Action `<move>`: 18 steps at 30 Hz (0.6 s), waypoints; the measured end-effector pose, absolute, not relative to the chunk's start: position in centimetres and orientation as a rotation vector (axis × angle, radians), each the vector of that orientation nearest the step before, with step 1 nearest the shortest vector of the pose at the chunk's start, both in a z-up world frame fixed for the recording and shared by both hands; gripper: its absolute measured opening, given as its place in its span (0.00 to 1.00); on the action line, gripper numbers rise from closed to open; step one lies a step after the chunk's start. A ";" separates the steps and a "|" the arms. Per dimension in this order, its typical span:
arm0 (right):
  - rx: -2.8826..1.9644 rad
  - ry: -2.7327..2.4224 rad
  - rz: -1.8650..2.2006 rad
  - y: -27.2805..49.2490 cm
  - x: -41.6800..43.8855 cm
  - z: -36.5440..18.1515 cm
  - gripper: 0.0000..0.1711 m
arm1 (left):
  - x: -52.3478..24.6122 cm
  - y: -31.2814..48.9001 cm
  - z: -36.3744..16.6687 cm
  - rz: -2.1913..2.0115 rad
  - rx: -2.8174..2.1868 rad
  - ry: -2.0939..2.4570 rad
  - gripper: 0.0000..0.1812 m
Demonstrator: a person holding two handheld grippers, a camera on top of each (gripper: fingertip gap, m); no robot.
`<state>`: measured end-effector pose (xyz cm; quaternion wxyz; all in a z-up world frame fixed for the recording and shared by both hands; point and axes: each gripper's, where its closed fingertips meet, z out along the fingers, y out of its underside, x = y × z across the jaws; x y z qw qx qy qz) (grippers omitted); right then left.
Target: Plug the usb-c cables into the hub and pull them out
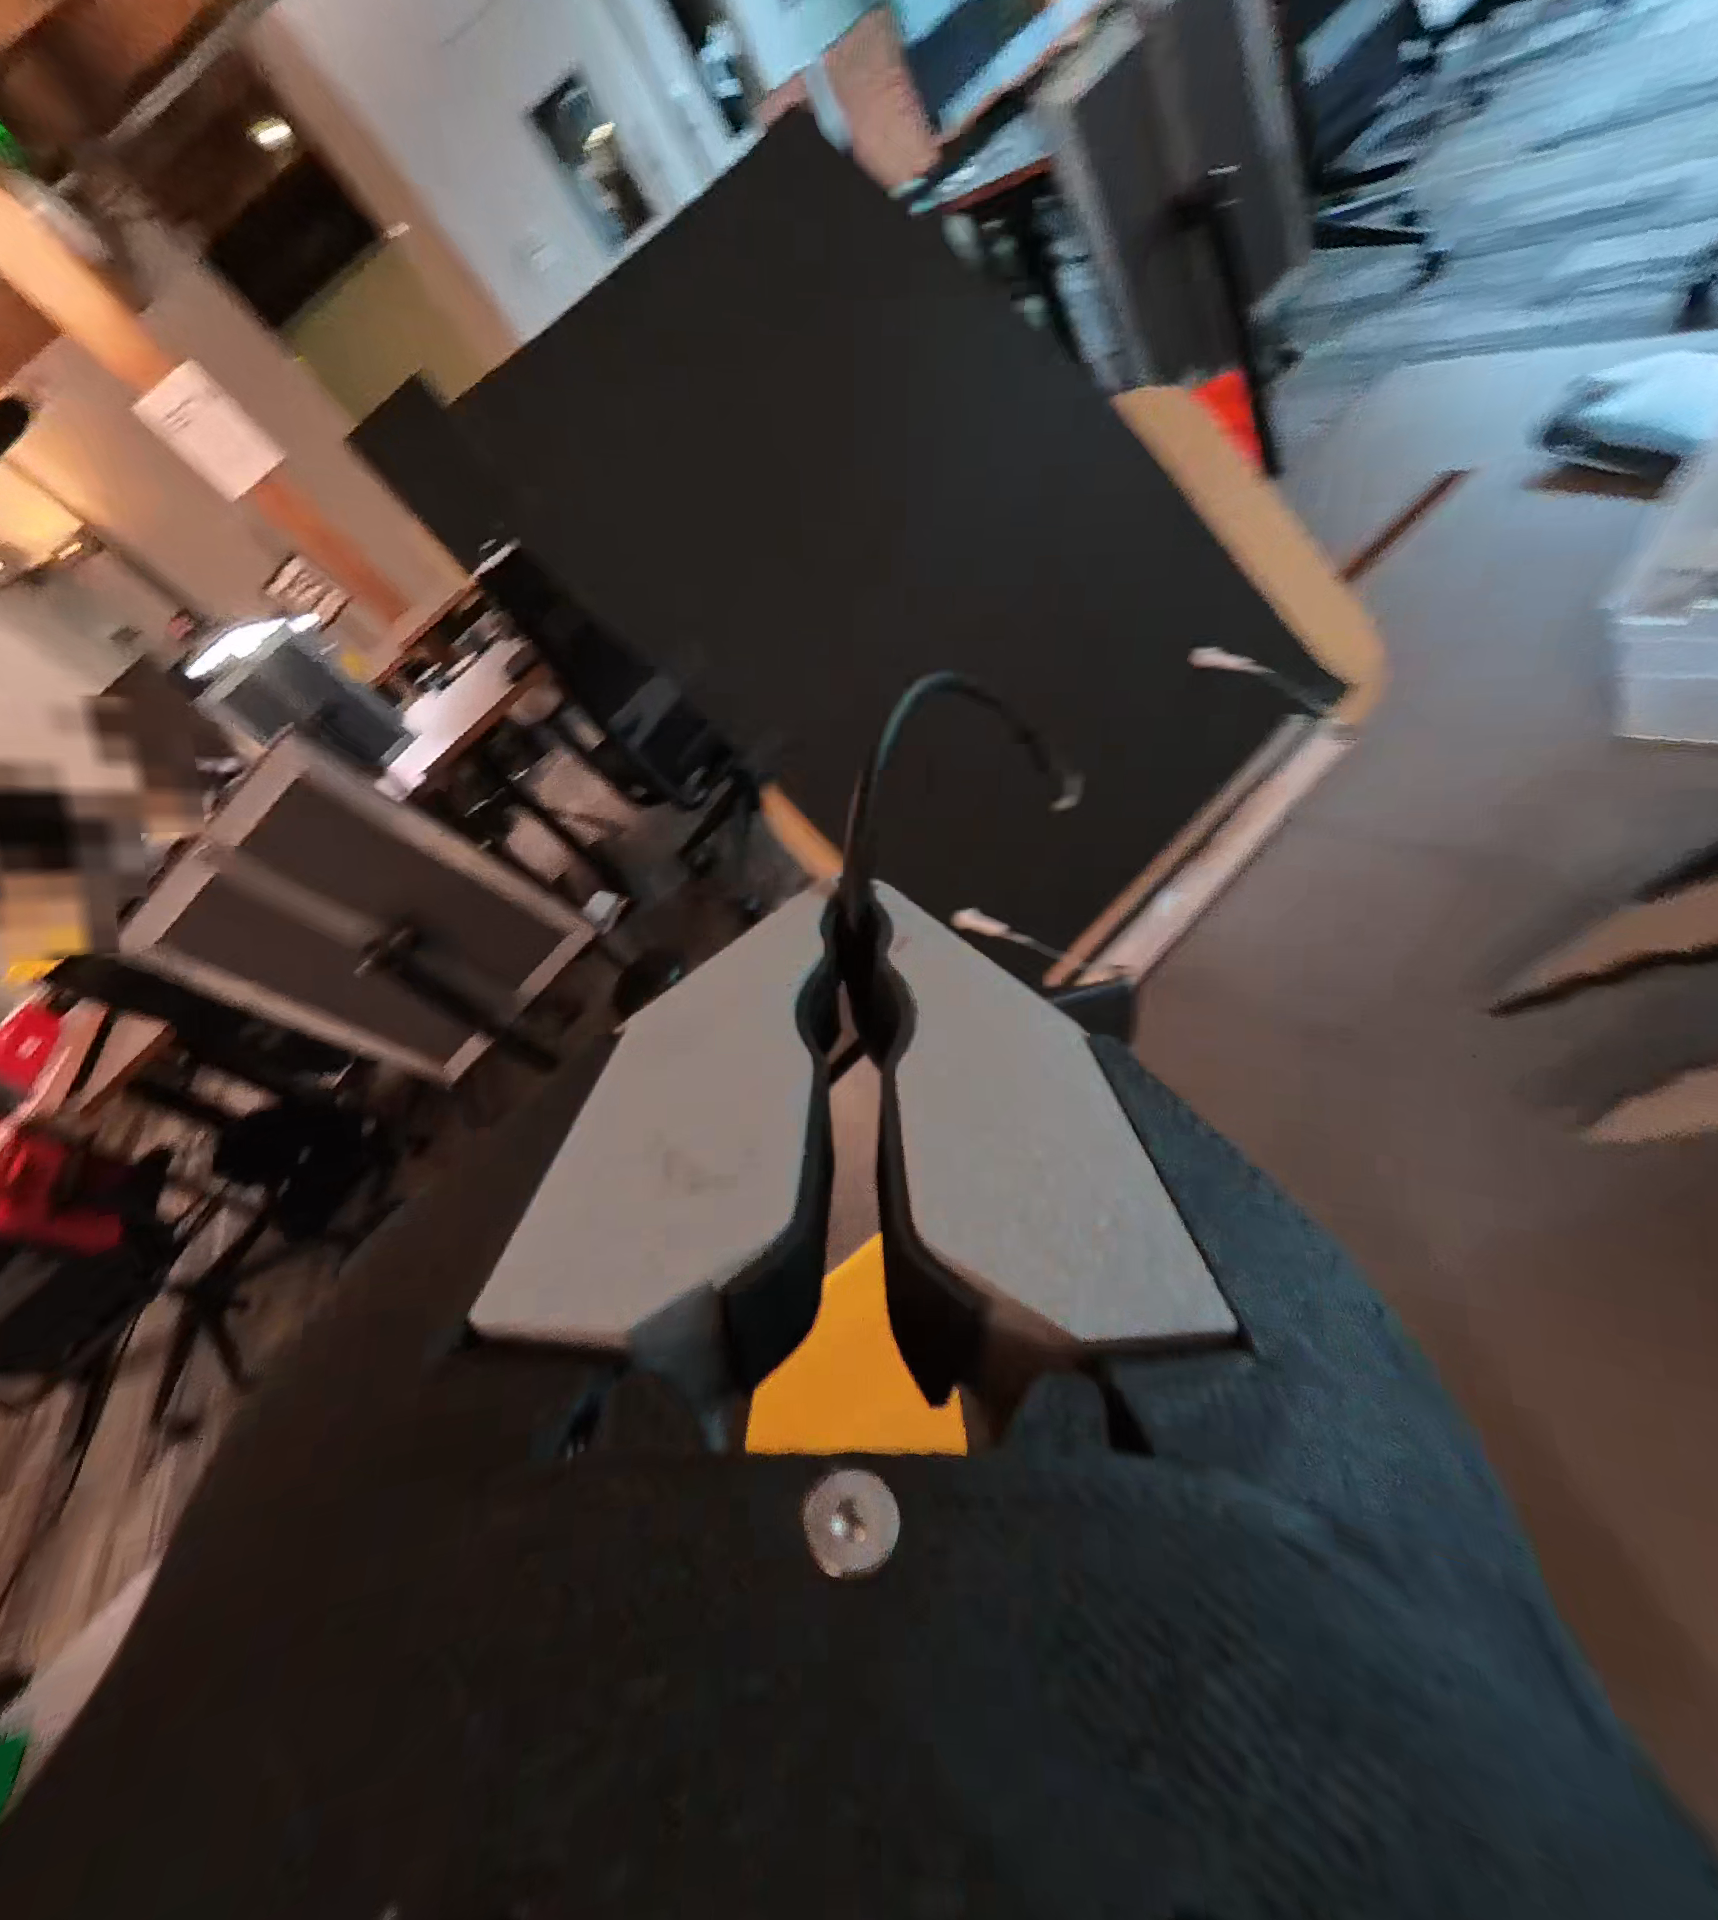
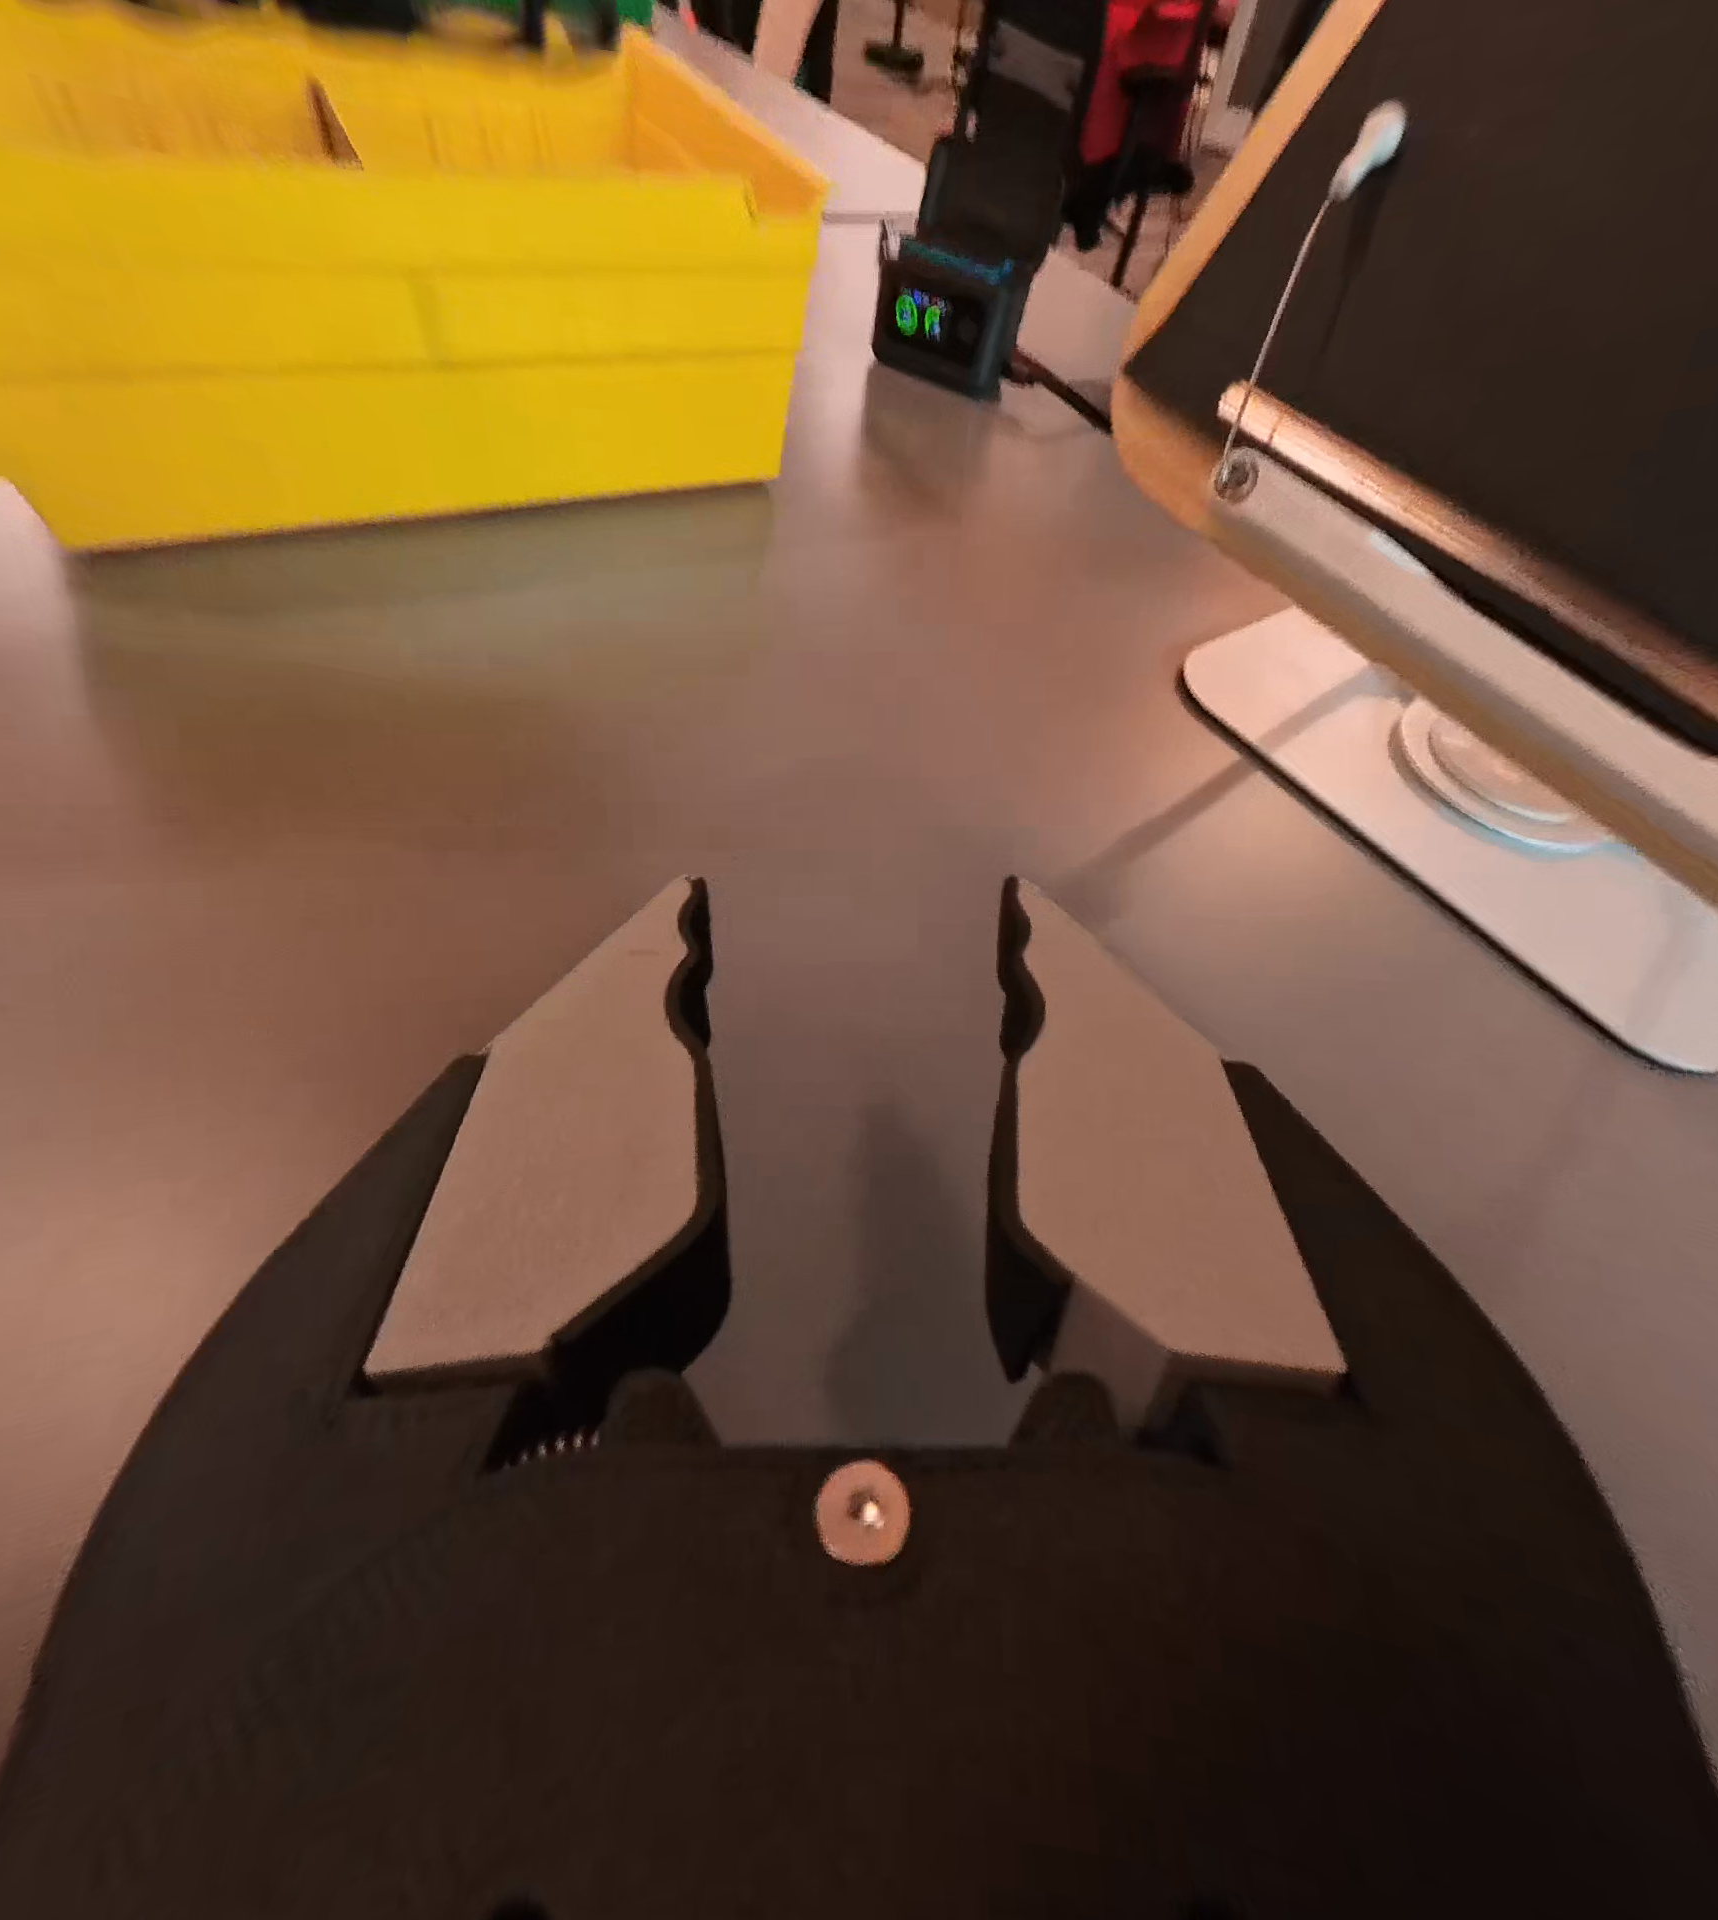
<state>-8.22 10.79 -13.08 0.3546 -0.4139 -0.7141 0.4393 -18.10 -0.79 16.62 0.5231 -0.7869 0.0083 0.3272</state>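
- While the left gripper (image 1: 857,951) is clamped on a thin black cable (image 1: 896,727) at the centre of its view, the free end arcs up and droops right, ending in a small pale connector (image 1: 1065,795); that slack tail would likely sway and miss a port.
- Because the grip sits on the cord rather than on the plug, pushing into a socket would probably buckle the cable instead of seating it.
- Motion blur across the left view suggests fast movement; the cord could slide through the notched rubber pads.
- The hub cannot be made out for certain in either view; the black board (image 1: 834,520) on a stand carries two pale plugs, one (image 1: 1224,660) at centre right, one (image 1: 980,923) lower down.
- The right gripper (image 2: 853,914) stands wide apart and empty, low over the table (image 2: 419,779), so nothing steadies the board if a plug is pushed against it.
- In the right view a thin white cable (image 2: 1286,301) hangs at upper right from a pale plug (image 2: 1369,151) to a screw on the bare metal bar (image 2: 1457,623).
- Materials: matte grey finger plates with black scalloped edges, a smooth grey tabletop, a glossy yellow plastic bin (image 2: 367,312) at upper left, a small dark device with a lit screen (image 2: 943,322), and a flat white rounded stand base (image 2: 1561,935).
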 end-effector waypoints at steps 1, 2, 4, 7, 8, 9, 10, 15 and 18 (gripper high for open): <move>-1.054 -1.822 1.178 10.8 -8.0 -12.2 0.31 | -16.4 0.3 16.1 0.754 -1.902 0.080 0.00; -1.034 -1.800 1.223 10.7 -7.8 -11.3 0.31 | -14.7 1.4 15.5 0.723 -1.919 0.137 0.00; -0.982 -1.762 1.313 10.5 -7.1 -9.5 0.32 | -11.5 3.4 13.5 0.627 -1.966 0.246 0.00; -0.883 -1.692 1.449 10.3 -5.6 -6.6 0.28 | -7.9 5.5 10.6 0.481 -2.016 0.336 0.00; -0.846 -1.672 1.507 10.2 -5.0 -5.7 0.26 | -7.0 6.0 9.8 0.446 -2.017 0.354 0.00; -0.805 -1.660 1.569 9.9 -4.3 -4.9 0.25 | -6.3 6.5 9.1 0.413 -2.014 0.368 0.00; -0.765 -1.666 1.630 9.5 -3.6 -4.3 0.25 | -5.6 6.9 8.4 0.376 -2.012 0.375 0.00; -0.569 -1.837 1.867 6.2 -0.1 -4.0 0.28 | -4.0 8.4 5.2 0.259 -2.025 0.380 0.00; -0.538 -1.910 1.867 5.6 0.6 -4.5 0.33 | -4.1 8.9 4.1 0.229 -2.039 0.364 0.00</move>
